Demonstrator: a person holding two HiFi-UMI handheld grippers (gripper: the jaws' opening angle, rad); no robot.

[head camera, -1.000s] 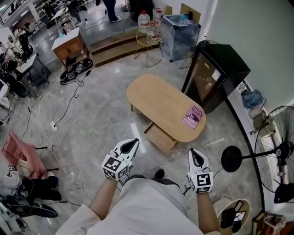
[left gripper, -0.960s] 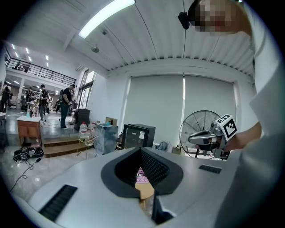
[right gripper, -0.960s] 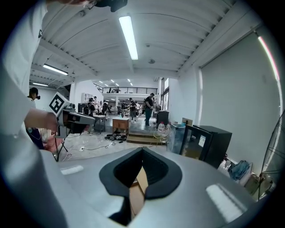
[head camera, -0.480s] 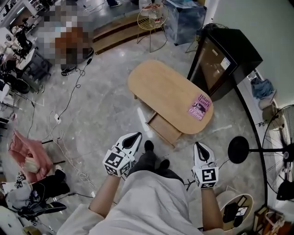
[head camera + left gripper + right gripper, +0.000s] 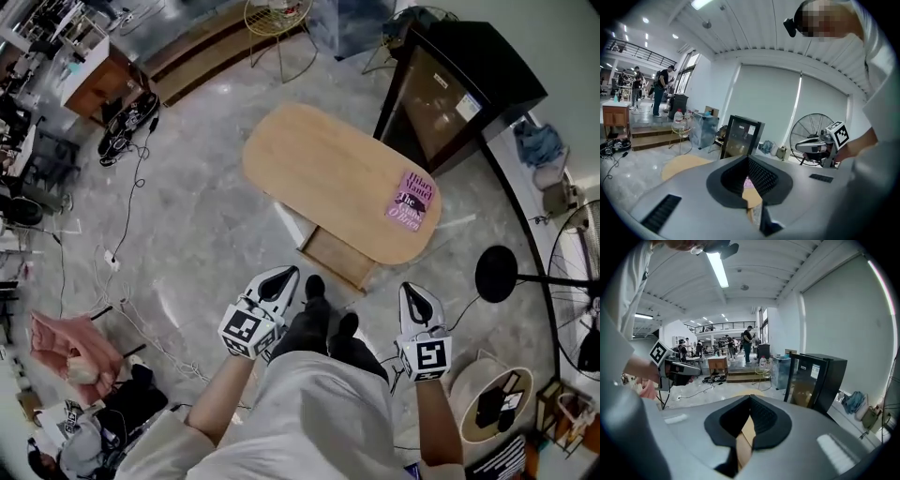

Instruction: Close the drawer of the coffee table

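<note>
We hold both grippers low on the near side of the coffee table [image 5: 319, 155], an oval wooden top on a grey marbled floor [image 5: 206, 216]. Its drawer [image 5: 336, 257] stands pulled out from under the table's near edge, its wooden inside open to view. The left gripper [image 5: 283, 275] hangs to the left of the drawer and nearer to us, apart from it, with its jaws pressed together and nothing between them. The right gripper [image 5: 412, 290] sits to the right of the drawer, also nearer and clear of it, its jaws likewise brought together on nothing. Our dark shoes [image 5: 314, 286] show between the two grippers, just on the near side of the drawer front. A pink book [image 5: 412, 197] lies flat on the right end of the table top. Beyond the table, at the far right, stands a black cabinet [image 5: 450, 84] with a glass door. A fan's round black base [image 5: 497, 274] rests on the floor right of the table, near the right gripper.
</note>
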